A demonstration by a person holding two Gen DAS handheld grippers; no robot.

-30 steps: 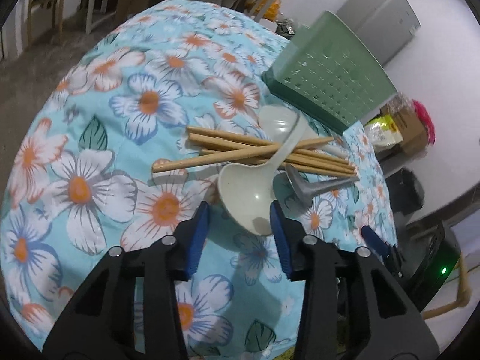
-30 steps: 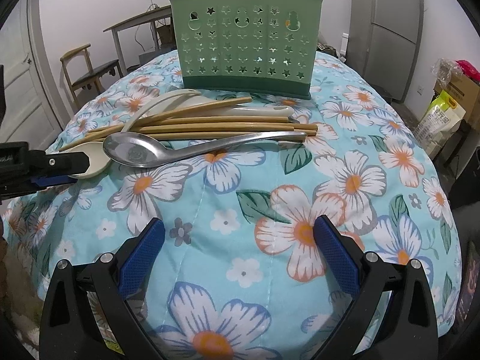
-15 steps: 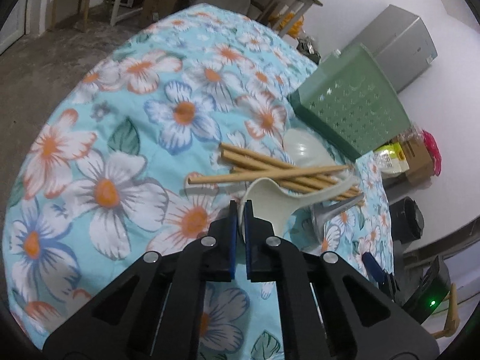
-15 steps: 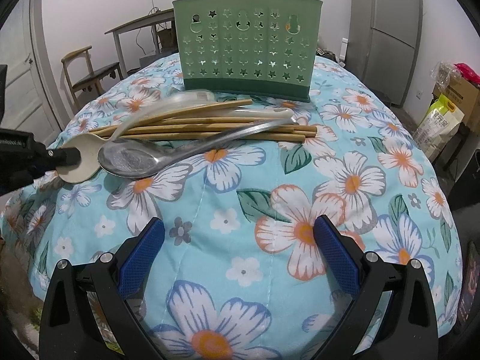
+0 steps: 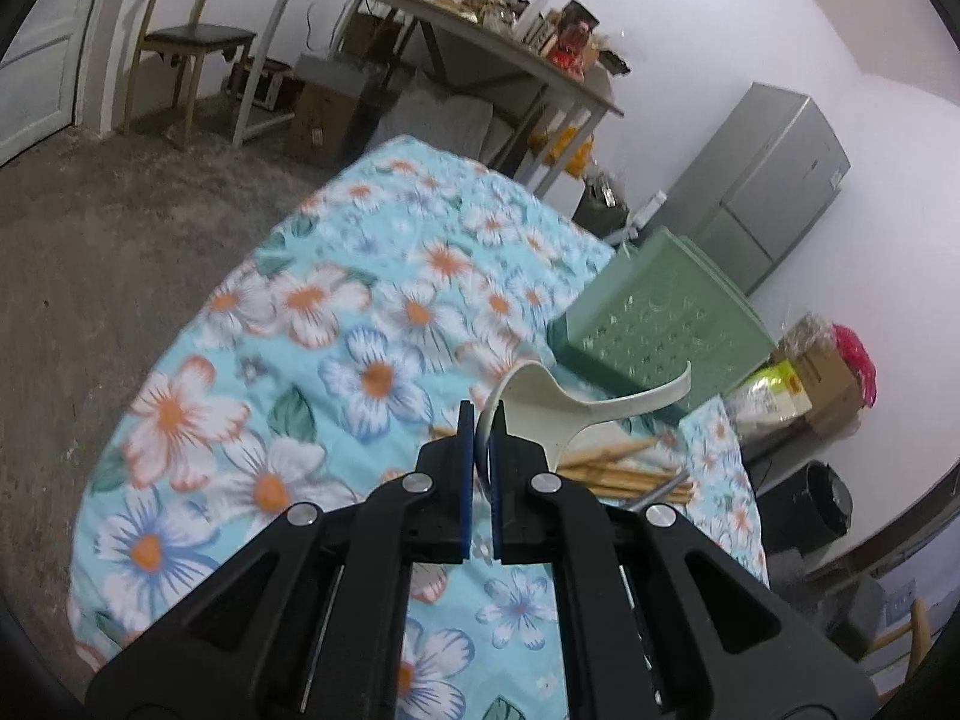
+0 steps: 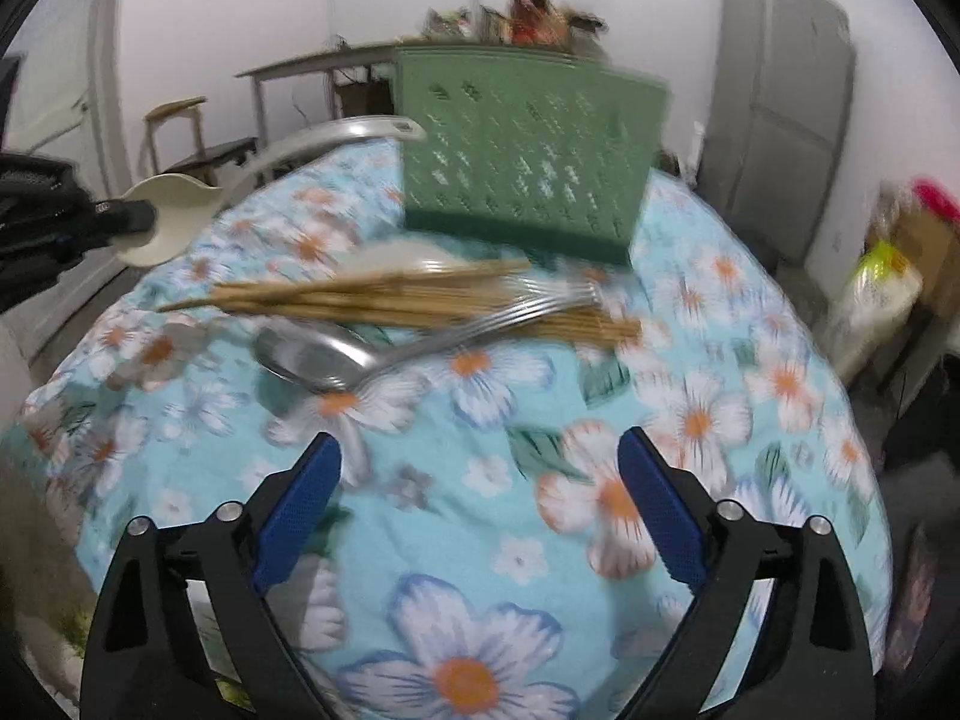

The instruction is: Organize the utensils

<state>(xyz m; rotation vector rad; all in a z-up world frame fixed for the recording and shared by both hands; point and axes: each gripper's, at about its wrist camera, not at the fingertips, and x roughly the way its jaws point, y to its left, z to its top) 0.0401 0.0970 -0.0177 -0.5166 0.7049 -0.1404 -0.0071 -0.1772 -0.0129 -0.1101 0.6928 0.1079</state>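
Your left tongs [image 5: 478, 420] pinch only the thin bowl rim of the cream spoon [image 5: 576, 405], held above the counter [image 5: 336, 324], so it may swivel or slip before reaching the green basket [image 5: 660, 312]. Your right tongs [image 6: 480, 480] are wide, closing on nothing, near the chopsticks [image 6: 372, 294].

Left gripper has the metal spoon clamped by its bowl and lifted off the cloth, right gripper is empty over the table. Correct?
Not quite. The left gripper is clamped on the cream plastic spoon, not the metal one; the left wrist view shows its bowl rim between the pads. The metal spoon lies on the floral cloth beside the chopsticks. The rest holds: the right gripper is empty, its jaws closing slightly.
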